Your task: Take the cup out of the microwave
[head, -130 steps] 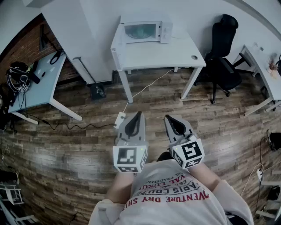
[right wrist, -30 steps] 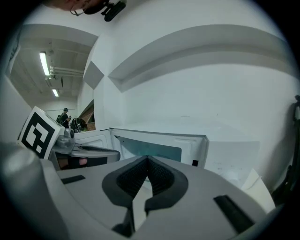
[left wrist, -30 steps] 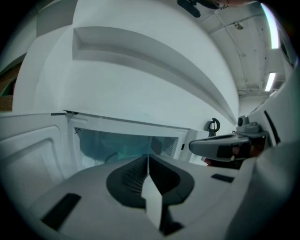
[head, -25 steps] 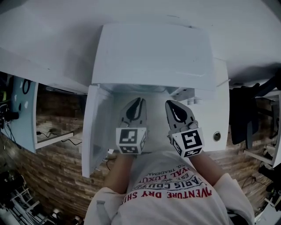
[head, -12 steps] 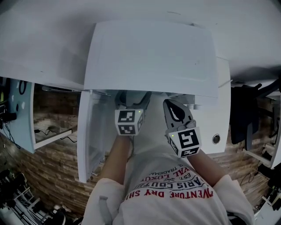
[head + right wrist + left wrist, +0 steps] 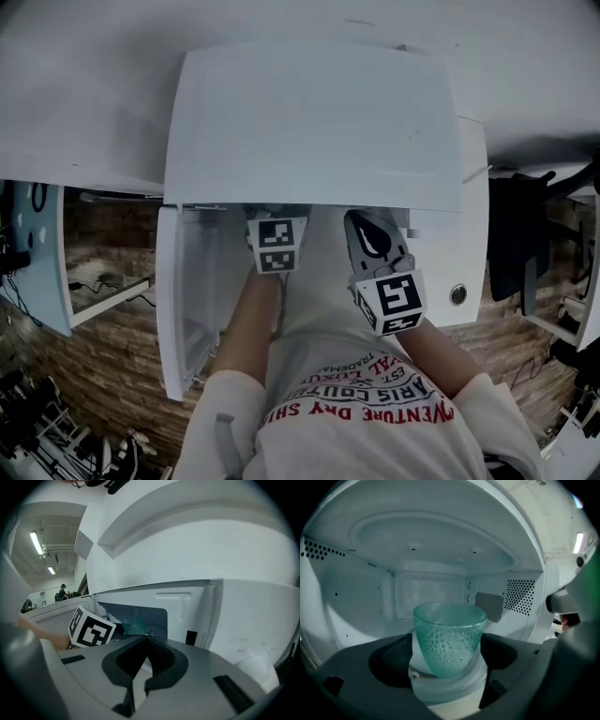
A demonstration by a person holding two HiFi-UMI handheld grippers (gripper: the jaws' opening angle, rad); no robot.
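A teal dimpled glass cup [image 6: 449,637] stands upright on the white turntable [image 6: 440,688] inside the open white microwave [image 6: 309,122]. My left gripper [image 6: 446,645] reaches into the cavity, its jaws opening, one dark pad on either side of the cup and neither pressing on it. From the head view only its marker cube [image 6: 277,246] shows under the microwave's top edge. My right gripper [image 6: 370,230] hangs outside, in front of the control panel [image 6: 253,620], jaws shut and empty. In the right gripper view the cup [image 6: 136,623] shows faintly through the opening.
The microwave door [image 6: 187,300] swings open to the left. The microwave sits on a white desk [image 6: 469,253] with a small round grommet [image 6: 457,294]. A black chair [image 6: 525,234] stands at the right and a pale blue table [image 6: 37,253] at the left.
My left gripper has gone forward into the microwave, so its jaws are now hidden under the top in the head view. The right gripper has barely shifted.
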